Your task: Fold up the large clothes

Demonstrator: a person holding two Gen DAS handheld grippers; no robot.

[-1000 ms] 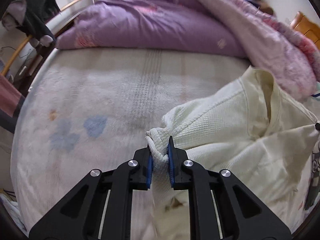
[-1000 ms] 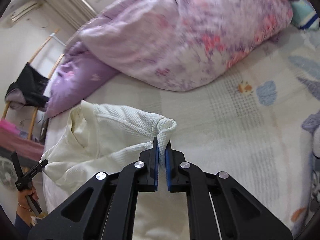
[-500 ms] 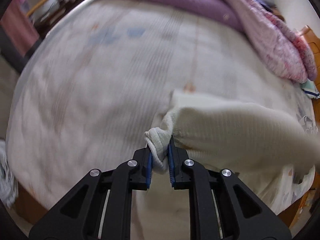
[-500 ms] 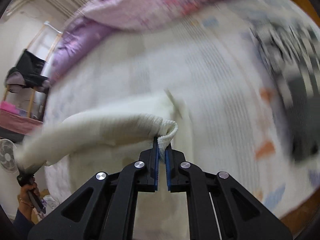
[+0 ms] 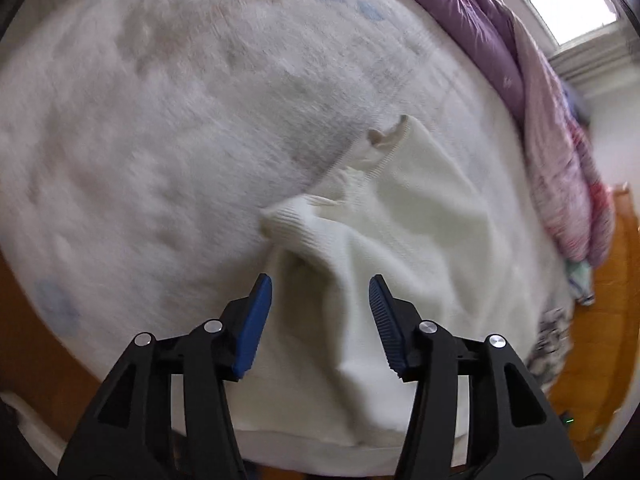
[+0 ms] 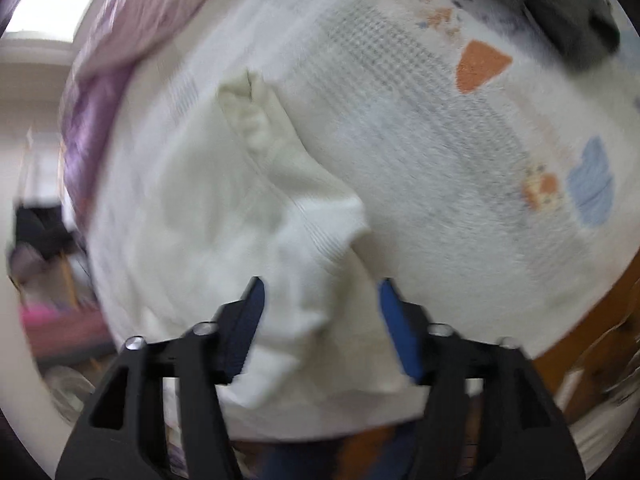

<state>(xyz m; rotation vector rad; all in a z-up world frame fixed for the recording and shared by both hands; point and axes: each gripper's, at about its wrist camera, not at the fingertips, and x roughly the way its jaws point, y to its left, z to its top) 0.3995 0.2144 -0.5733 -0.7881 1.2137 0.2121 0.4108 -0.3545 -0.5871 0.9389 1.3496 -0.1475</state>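
Sweater point(image 5: 400, 240), cream and rumpled, lies on the bed point(image 5: 160, 120) just ahead of both grippers, near the mattress edge. Left gripper point(image 5: 320, 294) and right gripper point(image 6: 320, 296) hover above it, jaws apart, holding nothing. Purple quilt point(image 5: 500, 40) lines the far side.

no readable text, no labels, no numbers (both views motion-blurred)
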